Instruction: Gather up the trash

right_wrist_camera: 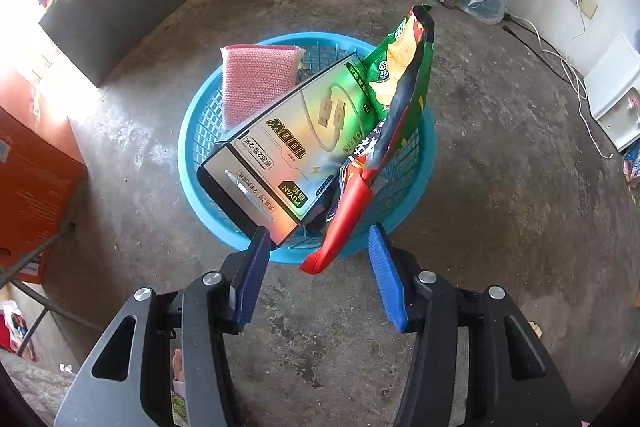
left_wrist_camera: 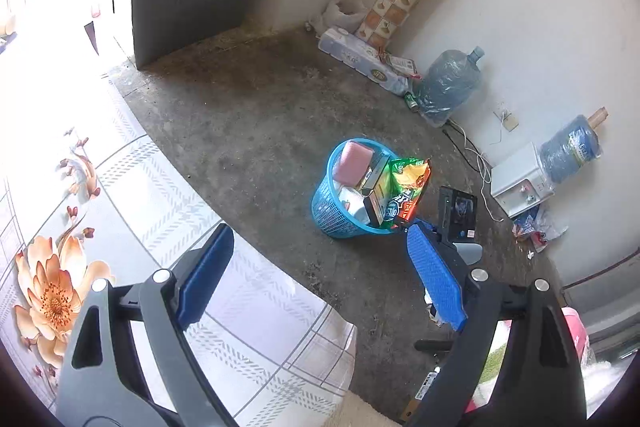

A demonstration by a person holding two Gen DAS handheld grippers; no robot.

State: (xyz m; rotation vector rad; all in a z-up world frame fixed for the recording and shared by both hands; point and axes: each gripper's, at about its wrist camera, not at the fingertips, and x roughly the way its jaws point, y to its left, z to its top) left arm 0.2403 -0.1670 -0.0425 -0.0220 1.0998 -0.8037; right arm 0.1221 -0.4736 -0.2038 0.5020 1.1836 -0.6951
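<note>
Each hand-held gripper is built the same. The left hand-held gripper (left_wrist_camera: 320, 267) has two dark grey plastic arms with triangular cut-outs, joined by black linkages and round silver screw heads. Its fingers (left_wrist_camera: 436, 279) carry long blue pads with a fine dimpled texture. The right hand-held gripper (right_wrist_camera: 316, 275) shows the same grey arms, silver screws and blue textured pads (right_wrist_camera: 386, 279).
</note>
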